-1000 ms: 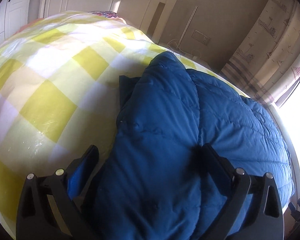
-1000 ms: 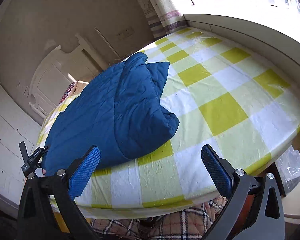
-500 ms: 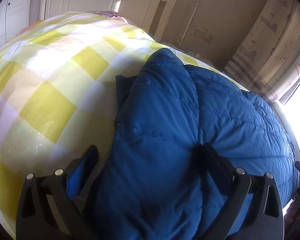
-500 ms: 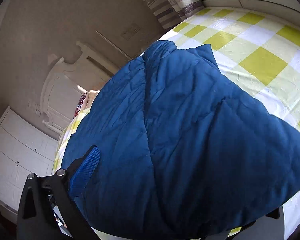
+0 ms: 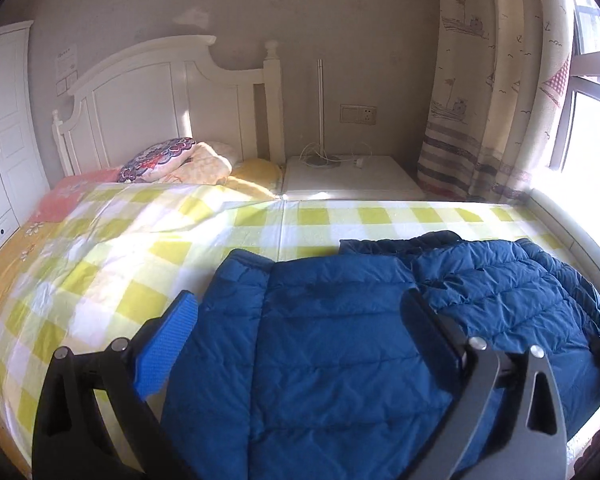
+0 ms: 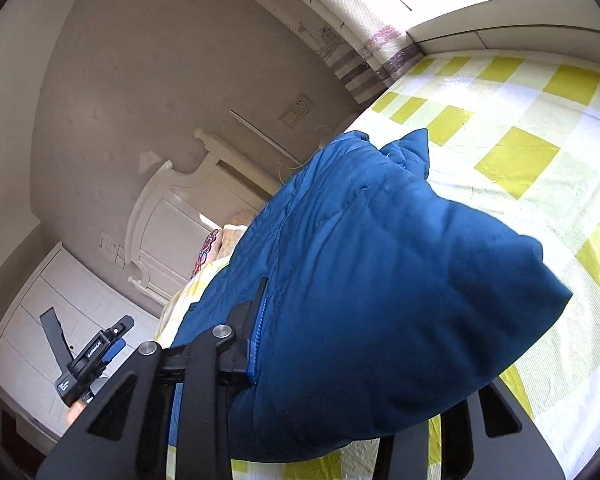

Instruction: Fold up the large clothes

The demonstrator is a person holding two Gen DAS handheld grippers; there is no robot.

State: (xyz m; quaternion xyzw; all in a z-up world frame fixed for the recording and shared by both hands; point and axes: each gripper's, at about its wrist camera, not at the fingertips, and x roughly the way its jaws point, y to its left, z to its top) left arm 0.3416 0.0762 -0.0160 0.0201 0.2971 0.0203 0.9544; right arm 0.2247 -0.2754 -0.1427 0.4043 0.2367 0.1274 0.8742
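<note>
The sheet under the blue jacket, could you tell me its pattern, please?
The sheet has a yellow-green and white check, clearest in the left wrist view.

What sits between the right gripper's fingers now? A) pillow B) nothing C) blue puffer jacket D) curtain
C: in the right wrist view the blue puffer jacket bulges between the closing fingers of the right gripper, above the checked bedsheet.

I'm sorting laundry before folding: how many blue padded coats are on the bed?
1: the blue padded coat lies on the checked bedspread near its foot edge, by the window side. Anything beneath it would be hidden.
</note>
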